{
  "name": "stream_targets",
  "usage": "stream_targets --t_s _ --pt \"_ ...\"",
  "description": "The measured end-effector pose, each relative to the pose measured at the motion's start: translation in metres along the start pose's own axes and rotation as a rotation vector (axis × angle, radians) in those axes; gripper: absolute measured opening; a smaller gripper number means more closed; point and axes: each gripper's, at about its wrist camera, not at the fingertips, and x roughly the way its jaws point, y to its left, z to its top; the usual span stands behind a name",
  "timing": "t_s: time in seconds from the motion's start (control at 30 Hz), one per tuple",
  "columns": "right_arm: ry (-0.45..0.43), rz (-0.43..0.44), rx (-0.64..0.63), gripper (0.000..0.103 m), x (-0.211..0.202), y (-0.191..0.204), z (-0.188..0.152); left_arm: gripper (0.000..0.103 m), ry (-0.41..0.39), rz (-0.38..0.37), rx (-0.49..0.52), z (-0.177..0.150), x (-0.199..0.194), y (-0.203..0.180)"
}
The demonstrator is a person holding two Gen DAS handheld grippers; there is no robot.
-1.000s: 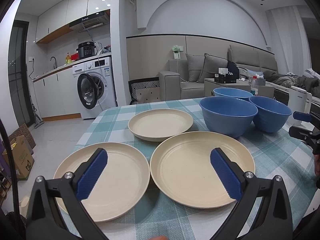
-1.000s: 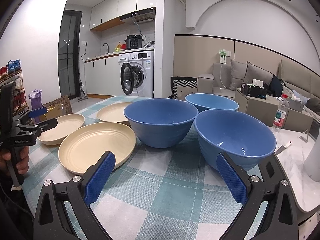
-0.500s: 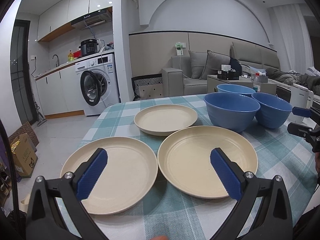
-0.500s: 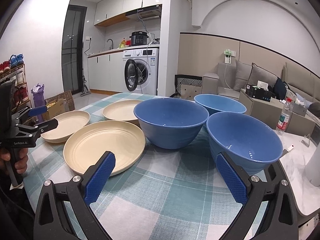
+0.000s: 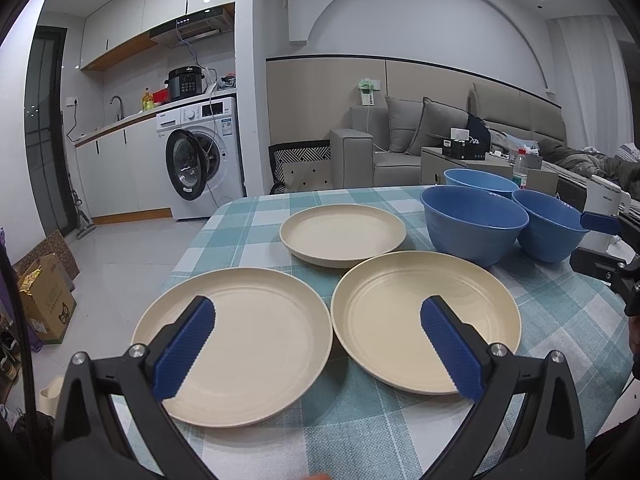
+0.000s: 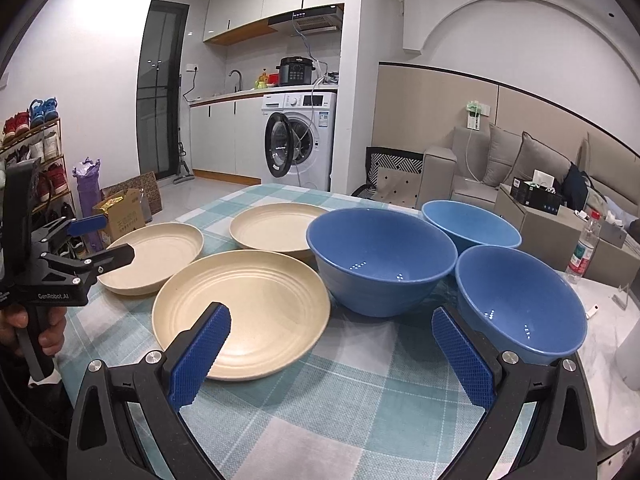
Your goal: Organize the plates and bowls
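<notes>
Three cream plates lie on the checked tablecloth: one near left [image 5: 256,340], one near right [image 5: 400,320], and a smaller one behind them [image 5: 344,232]. To their right three blue bowls stand close together: a large one [image 5: 472,224], one beside it [image 5: 548,228], and one at the back [image 5: 480,180]. My left gripper [image 5: 318,312] hangs open above the two near plates, holding nothing. My right gripper [image 6: 330,314] is open and empty in front of the near right plate [image 6: 248,308] and the bowls [image 6: 380,256] [image 6: 516,296]. Each gripper shows in the other's view.
The table's left edge [image 5: 188,248] drops to a tiled floor with a cardboard box [image 5: 44,300]. A water bottle [image 6: 582,248] and a white appliance [image 5: 604,200] stand on the pale surface to the right. A person's hand [image 6: 40,324] holds the left gripper's handle.
Both grippers have drawn back and risen a little, so plates and bowls look smaller and farther. Both stay open. No dish has moved.
</notes>
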Motion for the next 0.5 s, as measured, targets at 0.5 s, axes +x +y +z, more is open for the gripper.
stream_targets --t_s 0.5 --pt "0.021 0.053 -0.011 0.103 0.024 0.022 0.037 0.103 0.021 0.052 -0.083 0.010 0.003 0.030"
